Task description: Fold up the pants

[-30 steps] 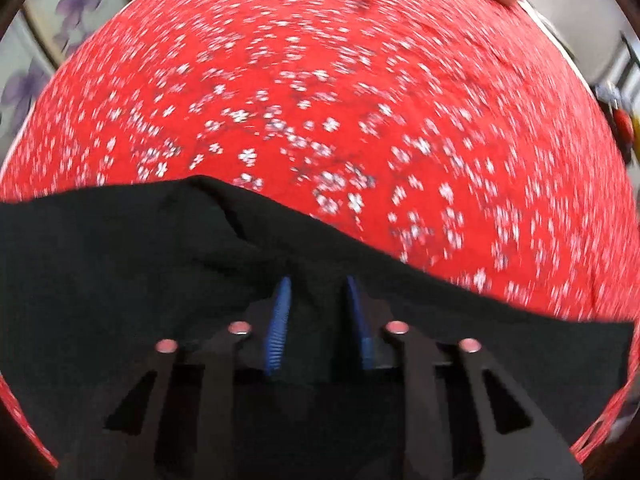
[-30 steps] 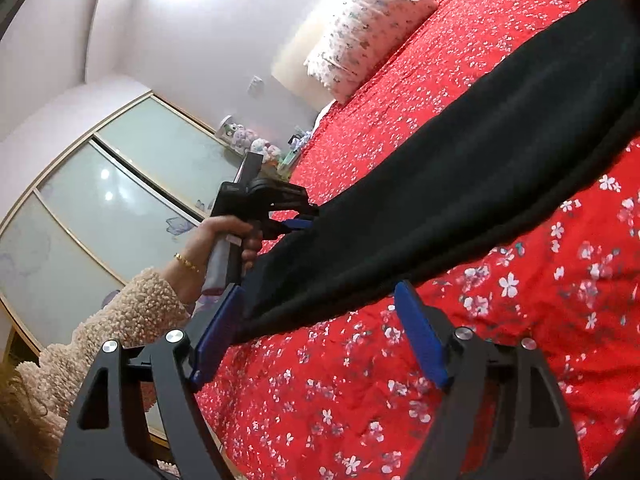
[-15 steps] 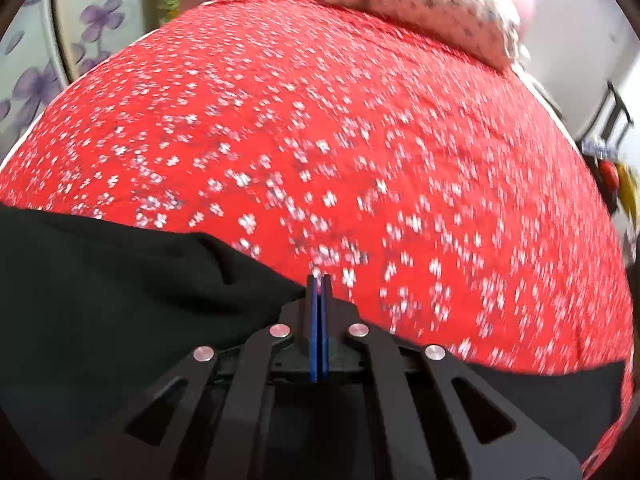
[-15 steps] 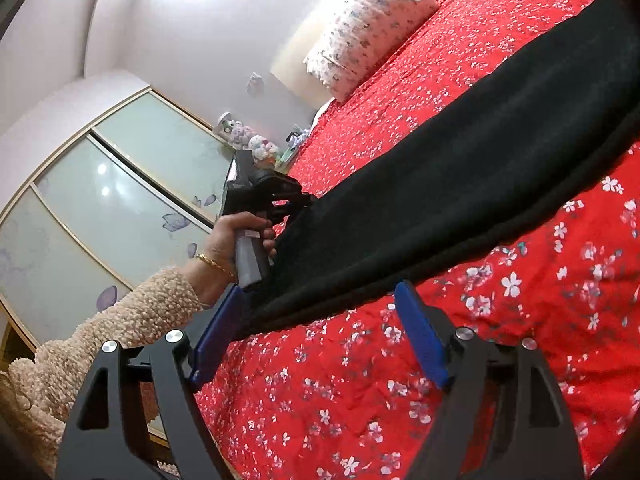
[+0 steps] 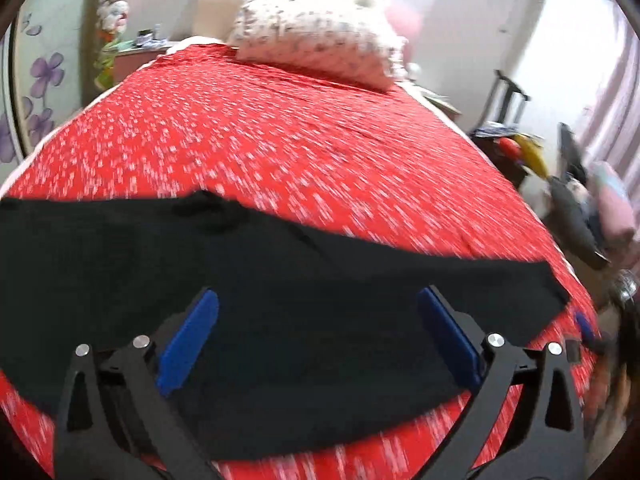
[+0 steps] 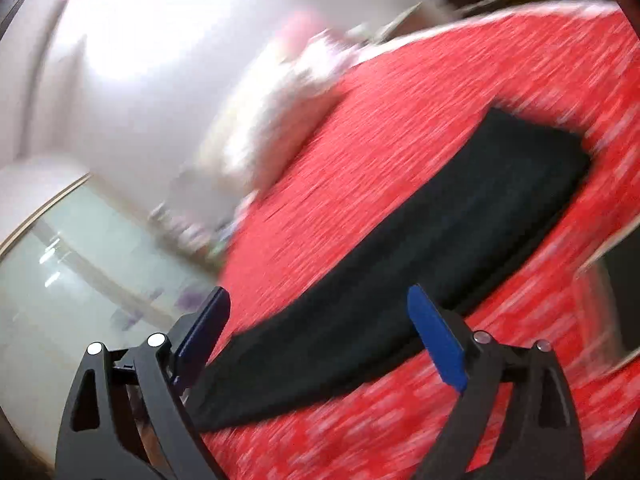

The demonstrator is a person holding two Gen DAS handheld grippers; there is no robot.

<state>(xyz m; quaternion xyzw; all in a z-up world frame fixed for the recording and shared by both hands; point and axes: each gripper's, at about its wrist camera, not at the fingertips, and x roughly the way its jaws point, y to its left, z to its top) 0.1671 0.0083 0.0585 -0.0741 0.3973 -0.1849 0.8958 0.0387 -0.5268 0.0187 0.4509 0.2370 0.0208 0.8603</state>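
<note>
Black pants [image 5: 280, 300] lie flat as a long band across the near part of a red bed cover with small white flowers [image 5: 280, 140]. My left gripper [image 5: 318, 320] is open and empty, raised above the middle of the pants. In the right wrist view the pants [image 6: 440, 240] stretch away as a long black strip. My right gripper [image 6: 320, 320] is open and empty, above the near end of the pants. Both views are motion-blurred.
A flowered pillow [image 5: 316, 40] lies at the head of the bed. A nightstand with clutter [image 5: 132, 56] stands at the far left. Clothes and small items [image 5: 580, 200] sit beside the bed's right edge. A glass-door wardrobe [image 6: 60, 280] stands on the left.
My left gripper was shut on the pants' edge half a second ago; now it is open and pulled back above them. My right gripper has swung away and its view has tilted.
</note>
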